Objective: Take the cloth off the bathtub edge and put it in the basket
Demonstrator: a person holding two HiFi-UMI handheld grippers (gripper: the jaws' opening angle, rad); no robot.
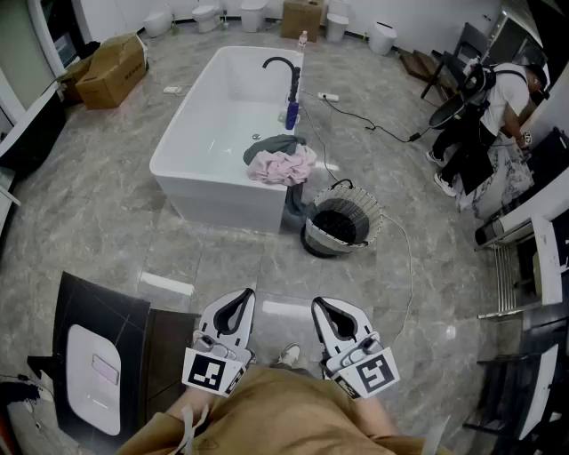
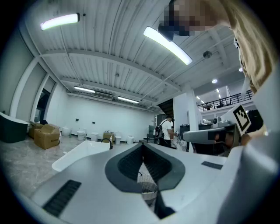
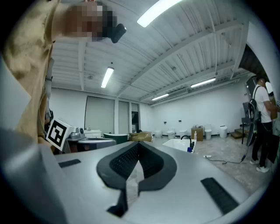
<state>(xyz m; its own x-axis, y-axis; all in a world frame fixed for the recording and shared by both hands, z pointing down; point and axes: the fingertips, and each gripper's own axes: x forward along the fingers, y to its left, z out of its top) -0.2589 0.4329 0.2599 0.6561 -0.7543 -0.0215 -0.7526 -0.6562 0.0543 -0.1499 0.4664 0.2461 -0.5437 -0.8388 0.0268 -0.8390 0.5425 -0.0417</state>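
Head view, left gripper (image 1: 244, 295) and right gripper (image 1: 318, 305) level near torso, jaws closed (both empty)

Sanitary-ware showroom or warehouse hall: freestanding white bathtub (image 1: 191, 151) out on open marble-tile floor (image 1: 98, 222), toilets (image 1: 205, 15) lined along far wall, cardboard boxes (image 1: 111, 69) about, corrugated metal ceiling (image 2: 109, 52), strip lights (image 2: 168, 43).
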